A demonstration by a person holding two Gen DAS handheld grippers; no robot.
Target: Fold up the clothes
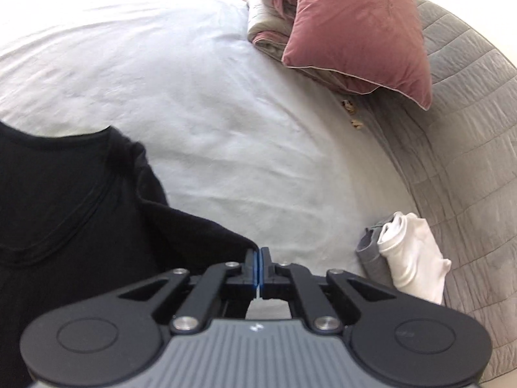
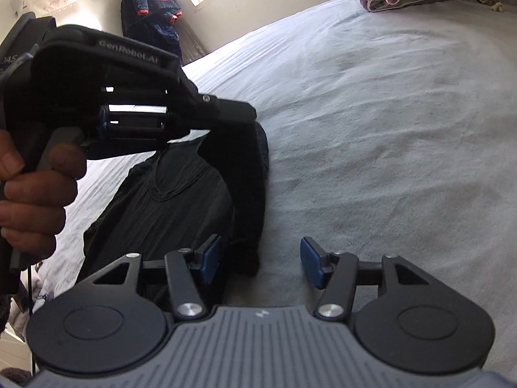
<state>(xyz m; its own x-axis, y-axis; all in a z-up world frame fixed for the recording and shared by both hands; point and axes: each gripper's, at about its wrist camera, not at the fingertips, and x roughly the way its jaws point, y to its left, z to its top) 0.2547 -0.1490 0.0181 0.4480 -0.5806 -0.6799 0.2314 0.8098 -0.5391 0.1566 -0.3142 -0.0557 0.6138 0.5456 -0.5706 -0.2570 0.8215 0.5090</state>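
1. Left gripper [image 1: 258, 253] — jaws pressed together, pinching an edge of the black garment [image 1: 74, 200] and lifting it off the white bedsheet [image 1: 194, 97].
2. Right gripper [image 2: 260, 265] — jaws wide apart, holding nothing, just beside the garment's hanging sleeve.
3. Folded grey and white clothes [image 1: 404, 255] lie near the grey quilt [image 1: 468, 161]; a pink pillow [image 1: 358, 29] lies beyond.

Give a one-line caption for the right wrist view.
Open right hand-held gripper beside black top on white bedsheet; left hand-held gripper lifts its sleeve.
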